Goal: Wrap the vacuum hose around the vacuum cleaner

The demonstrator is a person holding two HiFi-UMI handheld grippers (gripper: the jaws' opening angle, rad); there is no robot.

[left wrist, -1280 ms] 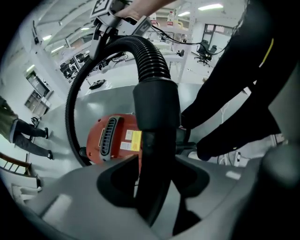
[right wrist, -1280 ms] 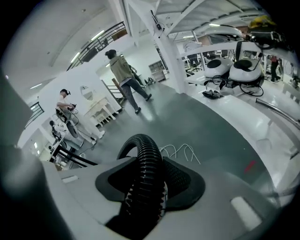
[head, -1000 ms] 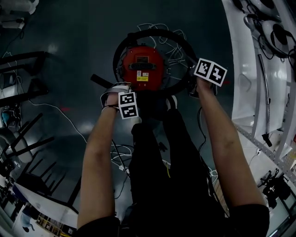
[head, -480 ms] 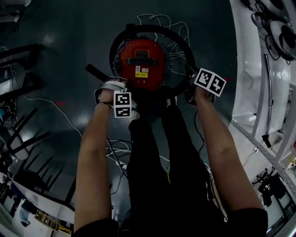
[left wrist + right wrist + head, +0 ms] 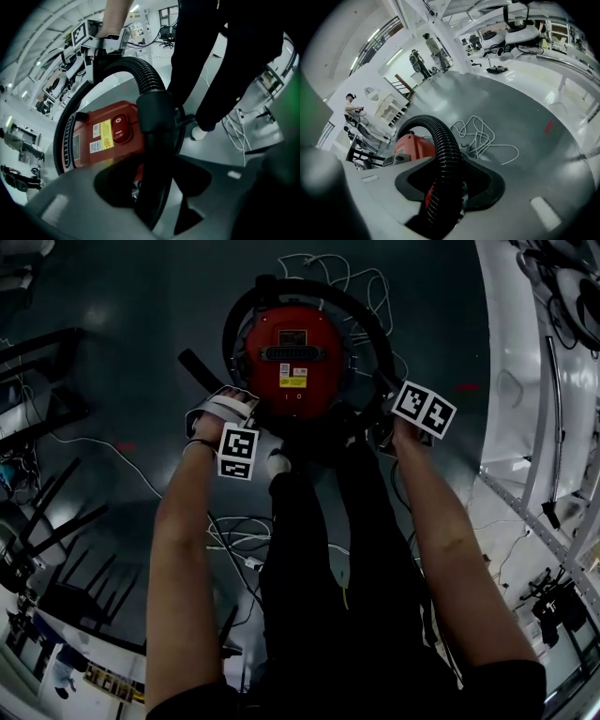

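Observation:
The red vacuum cleaner [image 5: 292, 352] stands on the dark floor in front of the person's feet. Its black ribbed hose [image 5: 314, 287] lies in a loop around the body. My left gripper [image 5: 230, 407] is at the vacuum's left side, pointing steeply down. Its jaws have just been opening, and the hose's smooth black cuff [image 5: 154, 126] still runs between them with gaps on both sides. At the vacuum's right side, my right gripper [image 5: 384, 413] is shut on the ribbed hose [image 5: 446, 159]. From there the hose arches back over the red body [image 5: 410, 145].
A white cable [image 5: 328, 277] lies tangled on the floor beyond the vacuum. A long white bench [image 5: 525, 381] runs down the right. Black chair frames [image 5: 47, 362] stand at the left. More cables [image 5: 234, 540] lie by the person's legs [image 5: 319, 549]. People [image 5: 424, 61] stand far off.
Both grippers have sunk closer to the vacuum's sides, carrying the hose loop lower around it. The left gripper has rolled, so its marker cube faces differently.

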